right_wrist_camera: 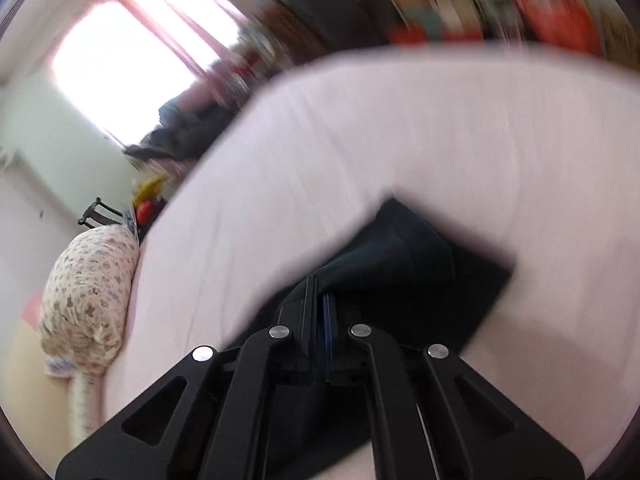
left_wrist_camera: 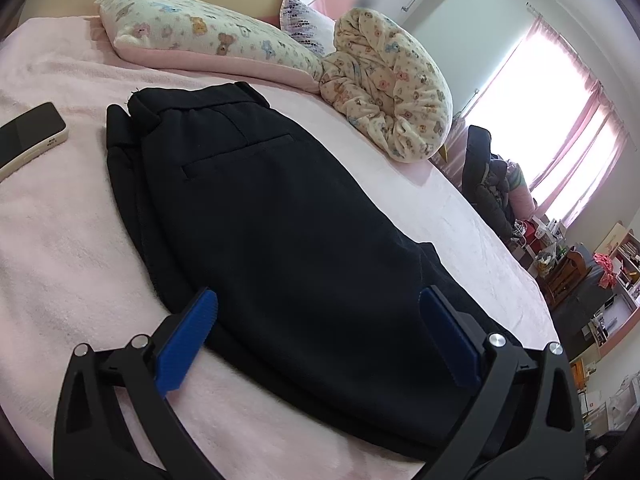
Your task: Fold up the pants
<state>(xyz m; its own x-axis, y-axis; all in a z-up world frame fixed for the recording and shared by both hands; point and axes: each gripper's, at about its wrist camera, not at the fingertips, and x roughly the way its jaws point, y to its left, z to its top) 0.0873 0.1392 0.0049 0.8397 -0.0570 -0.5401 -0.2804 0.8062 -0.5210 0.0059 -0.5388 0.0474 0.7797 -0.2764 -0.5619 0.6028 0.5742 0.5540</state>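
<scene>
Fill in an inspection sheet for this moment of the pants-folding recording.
Surface: pink bedspread, pants laid flat.
Job's things: black pants, folded, waistband away from the left camera.
Clutter: phone beside the pants; printed pillow; bunched printed blanket.
Grippers: left gripper open over the pants' near end; right gripper shut, pants fabric at its tips, grip unclear in the blur.
Cables: nothing seen.
Surroundings: bright window, pink curtains, crowded shelves.

pants [left_wrist_camera: 280,208]: black
bed cover [left_wrist_camera: 60,240]: pale pink
pillows [left_wrist_camera: 192,32]: cream, small bear print
curtains [left_wrist_camera: 576,92]: pink
gripper pads [left_wrist_camera: 188,340]: blue
</scene>
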